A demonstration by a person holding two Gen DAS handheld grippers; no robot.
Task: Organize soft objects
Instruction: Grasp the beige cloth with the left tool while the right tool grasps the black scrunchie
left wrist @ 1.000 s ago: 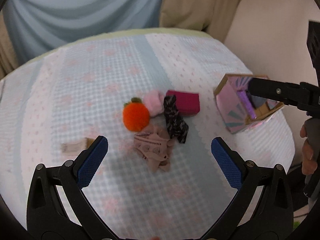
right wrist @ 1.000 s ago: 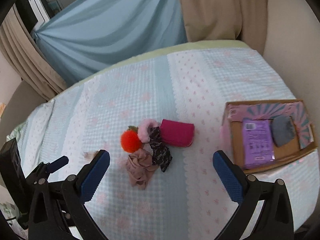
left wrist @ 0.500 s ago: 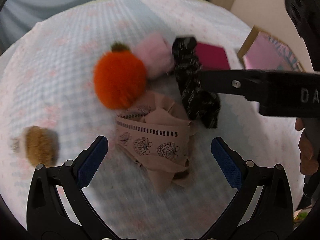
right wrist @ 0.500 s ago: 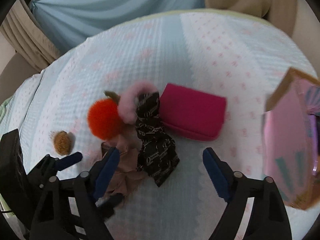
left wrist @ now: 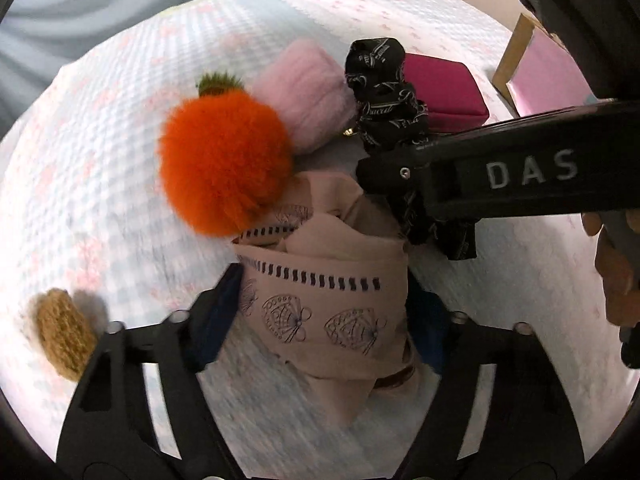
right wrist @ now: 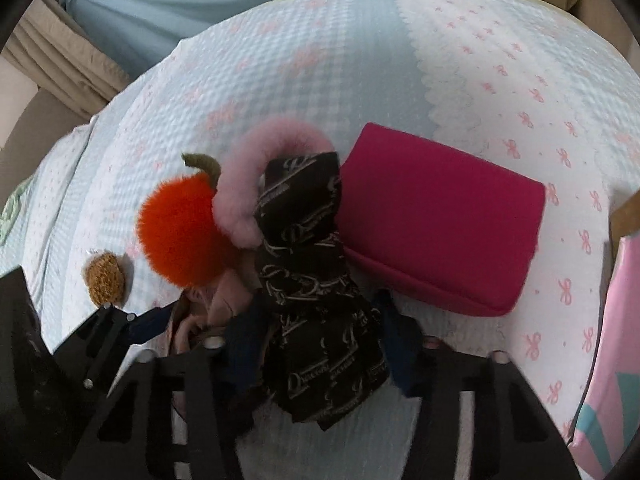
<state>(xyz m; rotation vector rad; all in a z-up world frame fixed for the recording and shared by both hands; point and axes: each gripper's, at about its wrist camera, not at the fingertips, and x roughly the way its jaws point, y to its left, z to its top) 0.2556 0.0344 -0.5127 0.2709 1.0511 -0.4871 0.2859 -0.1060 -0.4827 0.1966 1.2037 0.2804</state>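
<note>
Left wrist view: the left gripper (left wrist: pixel 324 300) is pinched on the beige cloth (left wrist: pixel 320 304) – the black scarf (right wrist: pixel 316 300), at 12 o'clock, is pinched by the right gripper (right wrist: pixel 316 344); each should be lifted separately.

The right tool (right wrist: pixel 316 344) has its blue pads pressed against both sides of the black patterned scarf (right wrist: pixel 316 304) on the bed (right wrist: pixel 340 60). Touching the scarf's right is a magenta pouch (right wrist: pixel 440 220); on its left, a pink fluffy ring (right wrist: pixel 248 176) and orange pom-pom (right wrist: pixel 180 232).
</note>
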